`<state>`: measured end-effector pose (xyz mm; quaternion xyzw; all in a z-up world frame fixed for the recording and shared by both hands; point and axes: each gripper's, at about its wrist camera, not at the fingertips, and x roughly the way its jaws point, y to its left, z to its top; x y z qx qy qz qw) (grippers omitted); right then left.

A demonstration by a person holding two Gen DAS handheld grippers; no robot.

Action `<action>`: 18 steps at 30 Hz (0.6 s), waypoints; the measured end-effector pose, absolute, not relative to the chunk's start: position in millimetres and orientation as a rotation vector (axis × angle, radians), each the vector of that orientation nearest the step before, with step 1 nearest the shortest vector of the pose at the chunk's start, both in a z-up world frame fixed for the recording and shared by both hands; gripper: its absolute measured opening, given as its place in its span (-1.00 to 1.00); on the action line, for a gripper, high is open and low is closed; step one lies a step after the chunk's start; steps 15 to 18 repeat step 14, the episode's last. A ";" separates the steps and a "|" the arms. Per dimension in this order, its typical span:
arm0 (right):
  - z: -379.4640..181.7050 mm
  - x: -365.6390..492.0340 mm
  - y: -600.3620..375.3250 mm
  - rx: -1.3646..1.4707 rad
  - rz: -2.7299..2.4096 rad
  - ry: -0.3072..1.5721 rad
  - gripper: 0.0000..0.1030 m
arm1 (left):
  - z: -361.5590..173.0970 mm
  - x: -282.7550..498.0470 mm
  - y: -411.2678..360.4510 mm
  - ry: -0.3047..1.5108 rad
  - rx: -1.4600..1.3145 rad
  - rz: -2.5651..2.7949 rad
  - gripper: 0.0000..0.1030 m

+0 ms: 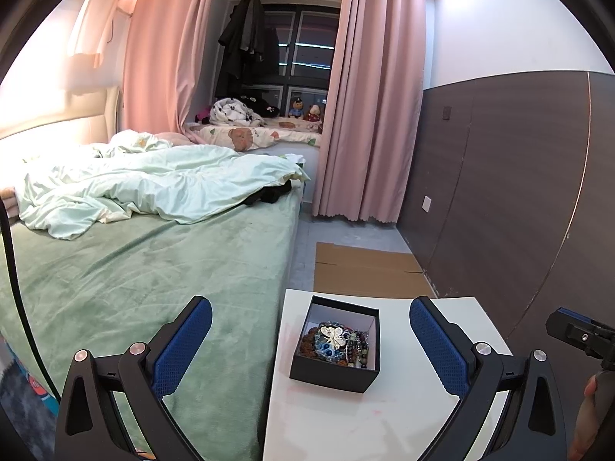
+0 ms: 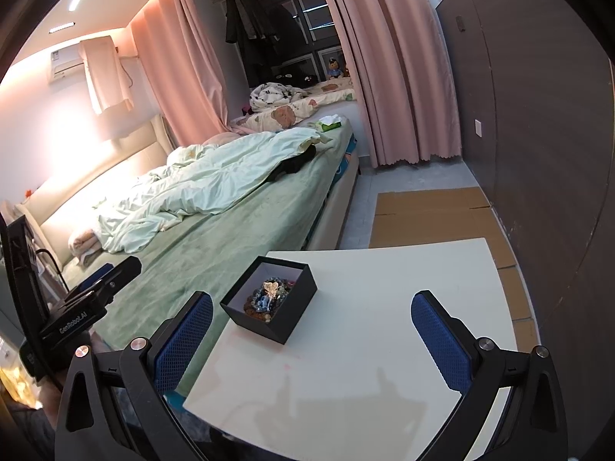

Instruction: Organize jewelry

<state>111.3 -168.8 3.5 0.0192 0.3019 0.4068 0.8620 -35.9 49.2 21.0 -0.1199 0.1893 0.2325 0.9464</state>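
Note:
A black open box (image 1: 334, 372) (image 2: 296, 319) stands on a white table (image 1: 346, 422) (image 2: 384, 307). Inside it lies a heap of jewelry (image 1: 338, 342) (image 2: 269, 294): bead bracelets, blue pieces and a pale butterfly piece on top. My left gripper (image 1: 311, 330) is open and hovers just short of the box, its blue pads wide on either side. My right gripper (image 2: 311, 322) is also open, held above the table with the box between its left pad and the middle. Nothing is between either pair of fingers.
A bed with a green cover (image 1: 134, 269) (image 2: 230, 238) and a rumpled pale quilt lies left of the table. Flat cardboard (image 1: 365, 269) (image 2: 434, 215) covers the floor beyond it. A dark panelled wall (image 1: 499, 192) runs along the right, pink curtains (image 1: 365, 115) hang behind.

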 end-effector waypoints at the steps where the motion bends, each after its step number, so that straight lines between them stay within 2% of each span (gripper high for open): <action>1: 3.6 111.3 -168.7 0.040 0.853 0.633 1.00 | 20.9 -36.5 49.3 0.386 -0.244 0.472 0.99; 18: -11.3 119.9 -169.7 0.033 0.835 0.670 1.00 | 15.1 -25.6 45.3 0.411 -0.246 0.444 0.99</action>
